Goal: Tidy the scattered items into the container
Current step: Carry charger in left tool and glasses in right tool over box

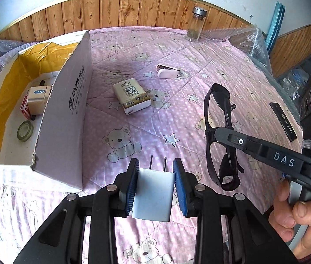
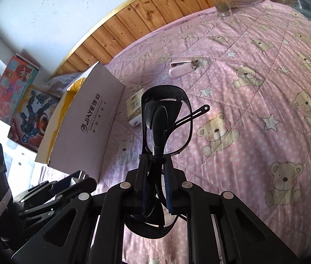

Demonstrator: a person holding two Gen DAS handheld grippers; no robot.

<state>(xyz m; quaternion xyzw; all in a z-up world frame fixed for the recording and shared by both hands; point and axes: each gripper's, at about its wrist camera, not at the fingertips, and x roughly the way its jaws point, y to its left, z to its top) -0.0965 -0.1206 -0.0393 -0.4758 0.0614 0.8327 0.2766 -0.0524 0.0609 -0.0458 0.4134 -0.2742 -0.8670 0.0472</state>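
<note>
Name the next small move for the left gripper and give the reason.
Probably carry it left, over the cardboard box wall, then release. The left gripper is shut on the white charger, clear of the pink quilt, and the open box sits just to its left with tape and small cartons already inside.

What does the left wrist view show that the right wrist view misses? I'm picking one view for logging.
Only the left wrist view: the box's inside, holding a tape roll and small cartons, a white charger between the left jaws, and a black stick. Only the right: toy boxes by the wall. Both: cardboard box, glasses, tissue pack, pink case, jar.
</note>
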